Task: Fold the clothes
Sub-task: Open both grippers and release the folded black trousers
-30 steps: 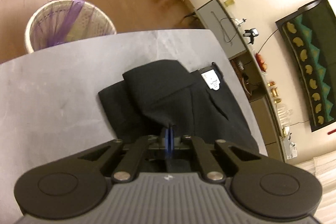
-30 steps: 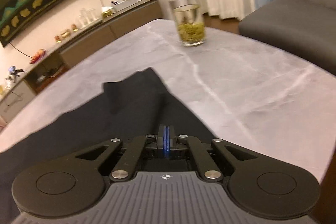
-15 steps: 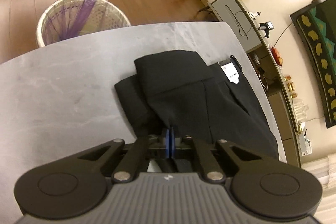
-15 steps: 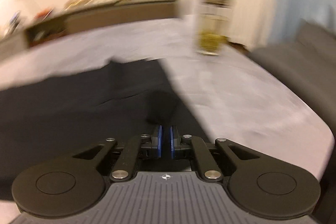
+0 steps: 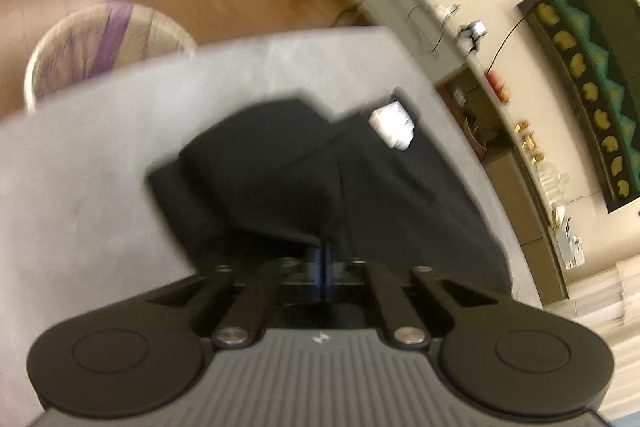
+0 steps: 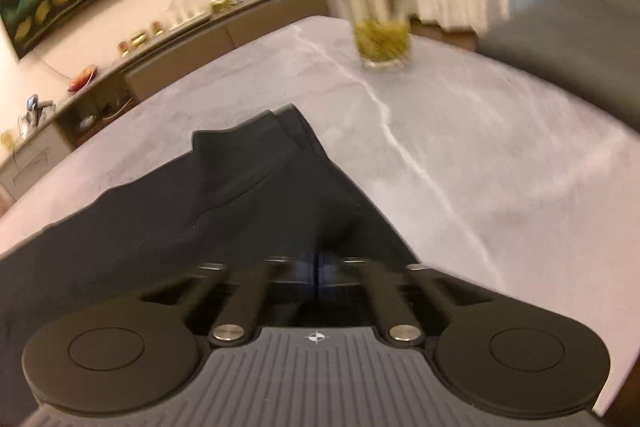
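Right gripper (image 6: 319, 269) reclosed on black trousers (image 6: 224, 203), grey tabletop (image 6: 500, 155) clear rightward

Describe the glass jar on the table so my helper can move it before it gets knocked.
On the grey marble table, look past the black garment toward the far edge near the curtains. The glass jar stands upright there, alone: clear, with a dark lid and yellow-green leaves settled at the bottom.

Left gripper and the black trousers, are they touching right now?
Touching. The left wrist view shows the left gripper shut on a fold of the black trousers, the cloth rising straight from its closed tips.
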The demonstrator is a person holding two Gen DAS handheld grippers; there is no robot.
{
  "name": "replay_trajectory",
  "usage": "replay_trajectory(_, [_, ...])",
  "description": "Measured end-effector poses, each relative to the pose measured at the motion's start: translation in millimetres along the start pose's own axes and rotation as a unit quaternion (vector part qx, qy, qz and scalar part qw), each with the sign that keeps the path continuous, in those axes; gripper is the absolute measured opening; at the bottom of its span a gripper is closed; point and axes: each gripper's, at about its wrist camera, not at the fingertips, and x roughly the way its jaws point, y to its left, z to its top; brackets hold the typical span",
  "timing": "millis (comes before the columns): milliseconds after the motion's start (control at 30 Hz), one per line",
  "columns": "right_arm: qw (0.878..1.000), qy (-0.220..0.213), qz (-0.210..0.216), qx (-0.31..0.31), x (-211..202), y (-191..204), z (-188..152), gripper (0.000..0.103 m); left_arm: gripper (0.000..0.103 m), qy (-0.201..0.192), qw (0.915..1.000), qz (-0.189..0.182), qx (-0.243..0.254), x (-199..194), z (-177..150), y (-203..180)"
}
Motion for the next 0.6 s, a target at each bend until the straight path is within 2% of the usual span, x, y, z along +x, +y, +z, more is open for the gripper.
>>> replay_trajectory(67, [1.000,-0.006,-0.005,-0.005,-4.2,-0.9,-1.4,0.000,0.001,-0.009,0.9996,0.002,0.027,-8.5,-3.2,-4.6])
replay_trajectory(133, [1.000,-0.013,-0.011,-0.010,-8.4,-1.8,-2.9,0.000,0.001,0.030,0.9989,0.016,0.031,1.2,-7.2,-0.2])
replay_trajectory(200, [1.000,-0.019,-0.016,-0.015,-12.6,-2.7,-4.3,0.000,0.002,0.049,0.9975,0.033,0.038,9.0,-7.1,2.1])
replay_trajectory(300, [0.999,-0.008,-0.031,-0.020,-6.0,-3.8,-7.5,0.000,0.003,0.059,0.9974,0.041,0.011,12.1,-5.4,11.4])
replay_trajectory(400, [1.000,-0.002,-0.031,-0.001,-3.3,-8.7,-6.4,0.000,0.017,0.044,0.9983,0.037,-0.012,4.1,-1.1,18.3])
replay_trajectory(467, [0.999,-0.005,-0.036,0.007,-0.9,-12.6,-3.4,0.000,0.035,0.021,0.9987,0.031,-0.034,-7.3,4.0,26.8])
replay_trajectory(533, [0.999,-0.007,-0.042,0.012,0.7,-12.7,0.1,0.000,0.045,-0.007,0.9976,0.026,-0.064,-21.6,8.2,40.2])
replay_trajectory(600, [0.999,-0.007,-0.043,0.021,3.1,-15.5,0.3,0.000,0.048,-0.032,0.9952,0.037,-0.085,-34.1,12.4,53.5])
